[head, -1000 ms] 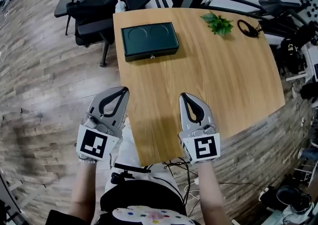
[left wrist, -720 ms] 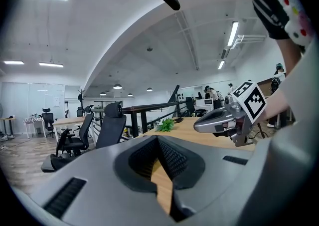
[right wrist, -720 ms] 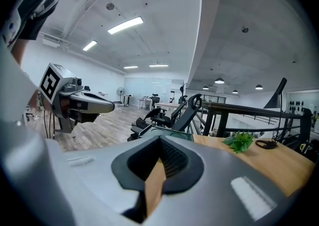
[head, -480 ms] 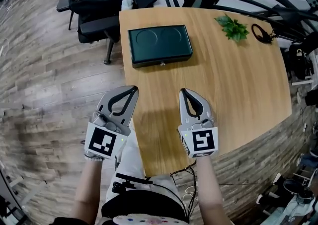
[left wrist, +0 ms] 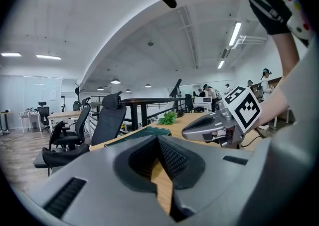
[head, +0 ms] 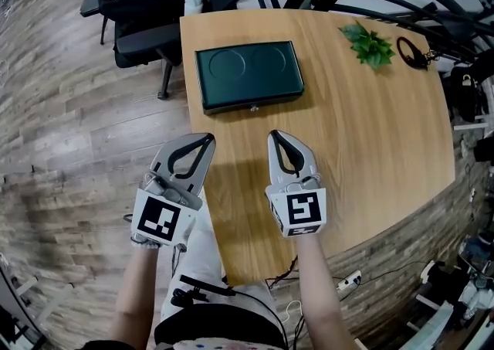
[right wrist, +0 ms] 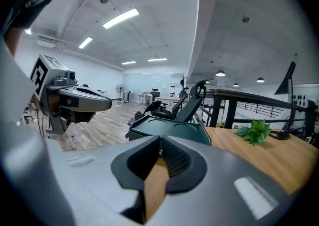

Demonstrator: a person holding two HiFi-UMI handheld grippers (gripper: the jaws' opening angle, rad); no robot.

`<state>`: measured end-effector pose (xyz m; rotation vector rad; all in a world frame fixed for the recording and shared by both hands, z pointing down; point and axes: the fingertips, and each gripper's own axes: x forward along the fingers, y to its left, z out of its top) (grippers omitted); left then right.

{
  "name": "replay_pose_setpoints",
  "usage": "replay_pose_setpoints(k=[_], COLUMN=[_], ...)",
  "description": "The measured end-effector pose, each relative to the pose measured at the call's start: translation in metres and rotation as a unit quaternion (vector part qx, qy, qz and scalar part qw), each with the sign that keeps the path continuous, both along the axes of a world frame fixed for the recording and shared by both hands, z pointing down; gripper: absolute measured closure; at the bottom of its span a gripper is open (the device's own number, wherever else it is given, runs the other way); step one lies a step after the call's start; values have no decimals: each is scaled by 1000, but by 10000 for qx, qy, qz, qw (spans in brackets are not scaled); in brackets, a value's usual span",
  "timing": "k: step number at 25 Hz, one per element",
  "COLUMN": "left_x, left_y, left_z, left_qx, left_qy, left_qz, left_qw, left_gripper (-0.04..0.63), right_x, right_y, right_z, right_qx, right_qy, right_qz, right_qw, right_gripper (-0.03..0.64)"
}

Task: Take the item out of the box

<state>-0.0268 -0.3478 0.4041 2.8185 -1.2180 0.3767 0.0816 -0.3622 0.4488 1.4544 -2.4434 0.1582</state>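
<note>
A wood-plank floor (head: 69, 132) spreads to the left of a pale wooden table (head: 370, 147), which fills the middle and right of the head view. Dark office chairs (head: 143, 24) crowd the table's far left corner. The box (head: 247, 74), dark green and flat, with two round hollows pressed into its lid, lies on the far left part of the table, its long side facing the person. The lid is down, so what it holds cannot be seen. Nearer the person, both tools hover level with each other, well short of the box. The left gripper (head: 207, 138) hangs at the table's left edge, partly over the floor, and the right gripper (head: 275, 135) is over the tabletop just beside it, the two apart. Each gripper view shows its own jaws clenched tip to tip with nothing between the pads, only bare tabletop showing through the gap behind the tips; both point toward the box. A small leafy plant (head: 369, 43) sits toward the far right of the table, well apart from the box, with a black ring (head: 411, 51) just beyond it near the edge. A white bottle (head: 193, 1) stands at the far left corner. A small pale latch (head: 252, 108) shows at the middle of the box's near side.
</note>
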Motion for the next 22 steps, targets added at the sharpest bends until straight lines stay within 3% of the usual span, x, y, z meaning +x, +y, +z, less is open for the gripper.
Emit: replay_pose_setpoints(k=[2, 22], left_x=[1, -7], left_y=[-7, -39], left_z=[5, 42], left_qx=[-28, -274], left_qy=[-12, -38], left_qz=[24, 120], left_qw=[10000, 9995], left_gripper=[592, 591], right_x=[-2, -23], right_y=[-8, -65], right_z=[12, 81], right_qx=[-110, -648], right_qy=[14, 214], right_qz=[-15, 8], right_qw=[9999, 9977], right_gripper=[531, 518])
